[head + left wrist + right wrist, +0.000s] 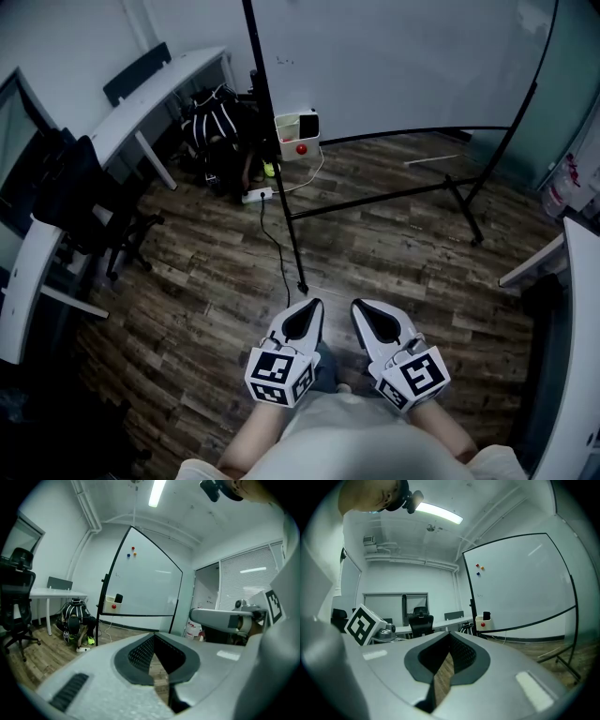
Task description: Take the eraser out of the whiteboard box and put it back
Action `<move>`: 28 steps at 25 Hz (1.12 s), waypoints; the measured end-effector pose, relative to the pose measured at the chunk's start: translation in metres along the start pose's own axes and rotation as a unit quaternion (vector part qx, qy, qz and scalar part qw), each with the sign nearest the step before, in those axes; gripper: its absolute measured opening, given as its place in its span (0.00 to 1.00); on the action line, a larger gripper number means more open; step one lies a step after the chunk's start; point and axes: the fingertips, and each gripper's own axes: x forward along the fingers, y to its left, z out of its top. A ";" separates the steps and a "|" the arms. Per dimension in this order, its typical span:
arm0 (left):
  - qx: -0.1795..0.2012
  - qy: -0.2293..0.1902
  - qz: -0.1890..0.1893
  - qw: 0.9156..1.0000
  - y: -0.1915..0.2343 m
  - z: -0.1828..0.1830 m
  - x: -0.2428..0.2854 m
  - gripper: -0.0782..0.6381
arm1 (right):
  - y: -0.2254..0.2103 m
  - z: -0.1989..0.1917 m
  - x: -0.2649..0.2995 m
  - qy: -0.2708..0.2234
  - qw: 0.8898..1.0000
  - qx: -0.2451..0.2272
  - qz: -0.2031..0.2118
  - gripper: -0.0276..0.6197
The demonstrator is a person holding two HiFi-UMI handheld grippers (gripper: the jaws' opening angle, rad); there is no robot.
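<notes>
Hand-held grippers (312, 303) (357, 305) closed, eraser (118, 598) half-hidden in box (108, 601)

The whiteboard (394, 66) runs off the head view's top edge, and the box (297, 127) hides the eraser's (118, 598) lower part.

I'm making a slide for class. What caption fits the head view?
Left gripper and right gripper, both shut, point at the whiteboard with its box across the wooden floor.

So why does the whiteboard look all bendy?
Left gripper view: the wide lens bows the whiteboard edges and blacks out the corners. Right gripper view: same bending, plus the ceiling light glares bright. Head view: dim overall, and the board's frame curves there too.
</notes>
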 end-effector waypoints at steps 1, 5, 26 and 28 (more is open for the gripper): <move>0.001 0.000 -0.002 1.000 0.003 0.003 0.006 0.12 | -0.005 0.002 0.004 0.000 1.000 -0.002 -0.001 0.05; 0.002 -0.002 -0.009 1.000 0.015 0.016 0.029 0.12 | -0.025 0.012 0.021 -0.005 1.000 -0.005 -0.010 0.05; 0.004 -0.011 -0.013 1.000 0.095 0.072 0.095 0.12 | -0.074 0.042 0.129 -0.013 1.000 -0.004 -0.009 0.05; 0.002 -0.012 -0.013 1.000 0.104 0.076 0.100 0.12 | -0.078 0.044 0.139 -0.015 1.000 -0.002 -0.010 0.05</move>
